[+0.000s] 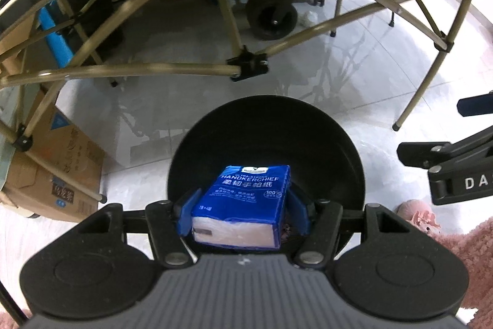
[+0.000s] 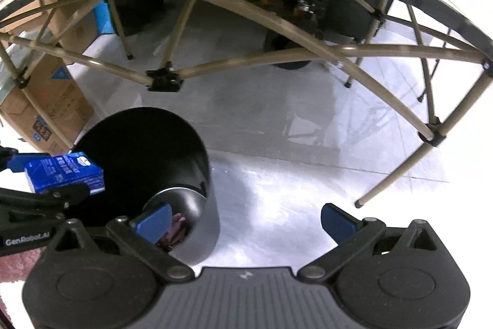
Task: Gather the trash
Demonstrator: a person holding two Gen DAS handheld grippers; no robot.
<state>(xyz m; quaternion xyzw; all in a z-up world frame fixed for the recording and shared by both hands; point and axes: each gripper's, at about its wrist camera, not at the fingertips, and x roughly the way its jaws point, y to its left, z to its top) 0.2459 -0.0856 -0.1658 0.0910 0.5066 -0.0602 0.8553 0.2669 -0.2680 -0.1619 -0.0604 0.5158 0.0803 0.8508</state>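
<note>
Tissue pack (image 1: 243, 202), blue "HANDKERCHIEF" wrapper, is clamped in my left gripper (image 1: 243, 213); jaws closed on its two long sides at about mid width. It hangs right over the mouth of the black bin (image 1: 339, 144), which stands on the pale tiled floor (image 1: 154, 100) just in front of the folding desk's tan frame (image 1: 154, 71).

Going left to right in the left wrist view: cardboard box (image 1: 58, 171) on the left under the desk, then bin with pack above it in the centre, then my right gripper (image 2: 243, 221) entering from the right edge. Its jaws stand wide, nothing between them.

Step, as I read it: carry is done, drop is pending. Next move needs only the left jaws spread so the pack falls inside the rim; I'd check it's centred first.

Pack's long axis runs away from the camera, printed face up, far end tipped down toward the bin, torn white end nearest me.
</note>
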